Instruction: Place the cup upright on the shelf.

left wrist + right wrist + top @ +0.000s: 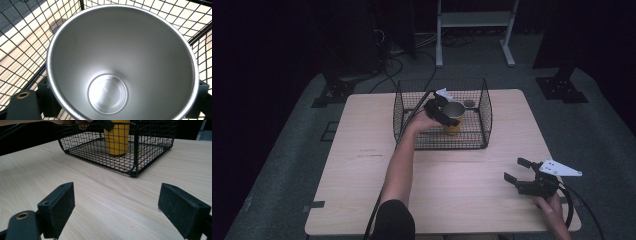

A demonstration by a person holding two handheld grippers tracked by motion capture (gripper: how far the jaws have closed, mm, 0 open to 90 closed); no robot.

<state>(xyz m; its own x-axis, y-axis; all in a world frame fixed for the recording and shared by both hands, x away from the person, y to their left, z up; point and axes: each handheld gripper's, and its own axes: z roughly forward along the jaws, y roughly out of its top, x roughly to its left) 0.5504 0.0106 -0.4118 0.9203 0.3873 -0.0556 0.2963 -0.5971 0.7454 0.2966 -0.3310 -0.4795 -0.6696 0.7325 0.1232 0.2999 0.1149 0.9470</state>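
Your left tool (pixel 447 116) hugs the yellow steel tumbler (pixel 453 120) at centre frame inside the wire basket (pixel 486 120); it looks rigid, light, slick-walled, so grip below the rim. Right tool (pixel 518 170) gapes empty.

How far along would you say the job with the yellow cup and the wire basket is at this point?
Nearly done, by the look of it. The yellow metal cup already stands upright on the floor of the black wire basket. In hand: the left gripper sits at the cup's rim, jaws on either side. Left: opening fully and drawing that gripper out. The right gripper waits open over the table.
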